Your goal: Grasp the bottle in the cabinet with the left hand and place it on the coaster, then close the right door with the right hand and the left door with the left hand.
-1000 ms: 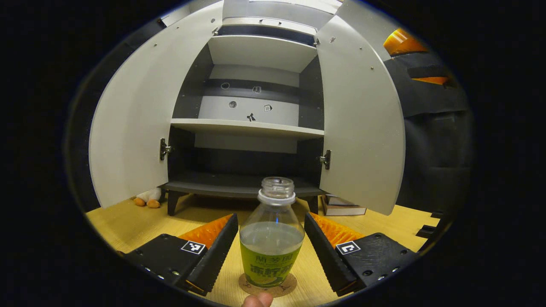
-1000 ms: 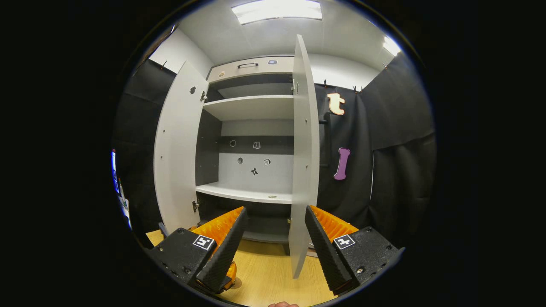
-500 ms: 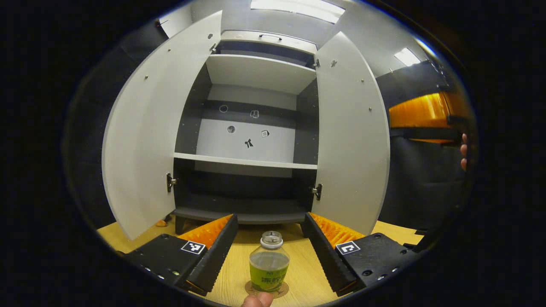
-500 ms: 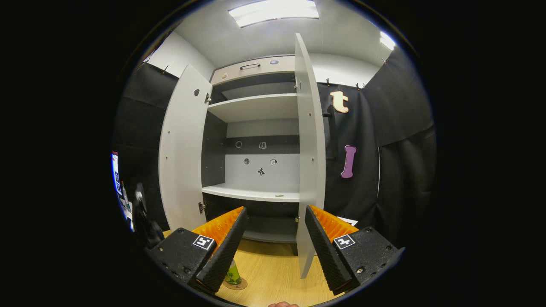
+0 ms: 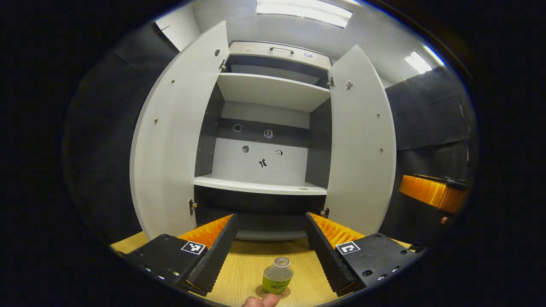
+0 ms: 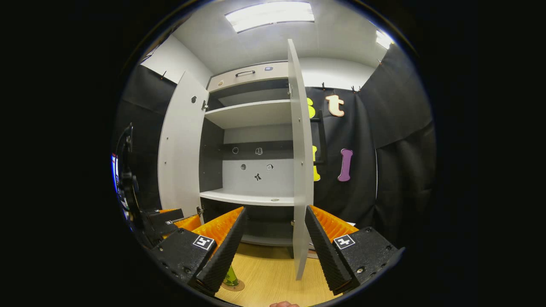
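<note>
A clear bottle with a green label and no cap stands upright on a round coaster on the wooden floor. My left gripper hangs open above and behind it, touching nothing. The grey cabinet stands ahead with its left door and right door both swung wide. In the right gripper view my right gripper is open and empty, facing the right door almost edge-on. There the bottle peeks out beside one finger, mostly hidden, and the left gripper shows at the left.
The cabinet's middle shelf holds a small flat disc; stickers dot the back panel. The right gripper shows at the right of the left gripper view. Black cloth walls close in both sides. A fingertip shows at the bottom edge.
My left gripper has pulled back and risen from the bottle, which stays on the coaster. The right gripper shifted slightly, so the right door is now edge-on, and the left gripper entered its view.
</note>
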Motion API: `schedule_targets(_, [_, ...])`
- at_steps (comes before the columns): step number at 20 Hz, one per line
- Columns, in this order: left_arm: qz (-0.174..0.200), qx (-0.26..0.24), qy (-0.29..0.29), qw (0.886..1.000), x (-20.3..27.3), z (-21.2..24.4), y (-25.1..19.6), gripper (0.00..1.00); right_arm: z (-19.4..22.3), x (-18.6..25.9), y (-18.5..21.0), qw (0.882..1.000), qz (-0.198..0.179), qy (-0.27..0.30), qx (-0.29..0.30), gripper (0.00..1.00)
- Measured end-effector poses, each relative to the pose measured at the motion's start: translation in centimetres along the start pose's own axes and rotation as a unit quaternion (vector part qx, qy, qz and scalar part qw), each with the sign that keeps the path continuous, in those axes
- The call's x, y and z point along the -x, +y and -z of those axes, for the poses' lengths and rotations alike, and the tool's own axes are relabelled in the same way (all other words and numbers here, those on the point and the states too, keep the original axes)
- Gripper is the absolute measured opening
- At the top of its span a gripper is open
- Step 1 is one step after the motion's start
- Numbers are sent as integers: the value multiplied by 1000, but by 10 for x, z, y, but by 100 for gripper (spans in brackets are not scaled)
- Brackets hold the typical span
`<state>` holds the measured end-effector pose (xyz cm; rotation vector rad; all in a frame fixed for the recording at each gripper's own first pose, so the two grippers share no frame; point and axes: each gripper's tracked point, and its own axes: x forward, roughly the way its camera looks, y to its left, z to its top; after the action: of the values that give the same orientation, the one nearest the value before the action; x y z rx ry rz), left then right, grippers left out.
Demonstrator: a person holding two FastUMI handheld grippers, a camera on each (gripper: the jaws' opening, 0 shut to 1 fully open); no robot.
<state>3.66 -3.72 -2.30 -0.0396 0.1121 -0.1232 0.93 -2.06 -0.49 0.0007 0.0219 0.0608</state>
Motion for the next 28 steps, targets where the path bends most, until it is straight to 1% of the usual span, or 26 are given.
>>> schedule_targets(2, [-8,-2,1,1000,3,-4,4,95,4,1,-6,1000,-1,5,6,84])
schedule_targets(4, [-19,-11,-3,1000,7,-7,9,95,5,4,-10,1000,-1,10,-6,84])
schedule_targets(6, [-17,-11,-3,1000,10,-8,8,95,-8,6,-18,1000,-2,6,-20,84])
schedule_targets(8, [-14,-4,2,1000,13,-4,6,95,-33,7,-34,1000,2,-8,-20,84])
schedule_targets(9, [-15,-2,3,1000,13,-4,7,99,-46,7,-46,1000,6,-15,-17,84])
schedule_targets(10, [-15,0,3,1000,14,-3,7,95,-59,7,-58,1000,13,-20,-20,84])
schedule_targets(13, [-16,2,7,1000,14,3,7,95,-93,6,-96,998,36,-31,-39,83])
schedule_targets(16, [-19,-3,16,1000,15,12,8,95,-112,-2,-141,995,79,-27,-50,83])
schedule_targets(17, [-18,-6,16,1000,16,14,7,90,-117,-8,-151,994,89,-29,-48,83])
schedule_targets(18, [-15,-9,18,1000,17,16,6,95,-121,-17,-162,994,99,-28,-42,83])
schedule_targets(19, [-12,-11,22,1000,17,19,5,95,-123,-25,-169,993,107,-27,-33,83])
schedule_targets(22, [-2,-15,32,999,17,26,0,95,-125,-51,-177,993,114,-20,-16,84])
schedule_targets(25, [6,-15,43,999,14,34,-5,95,-118,-76,-167,995,102,-11,-17,84])
schedule_targets(28, [12,-18,51,998,12,39,-10,95,-115,-91,-154,996,88,-5,-7,84])
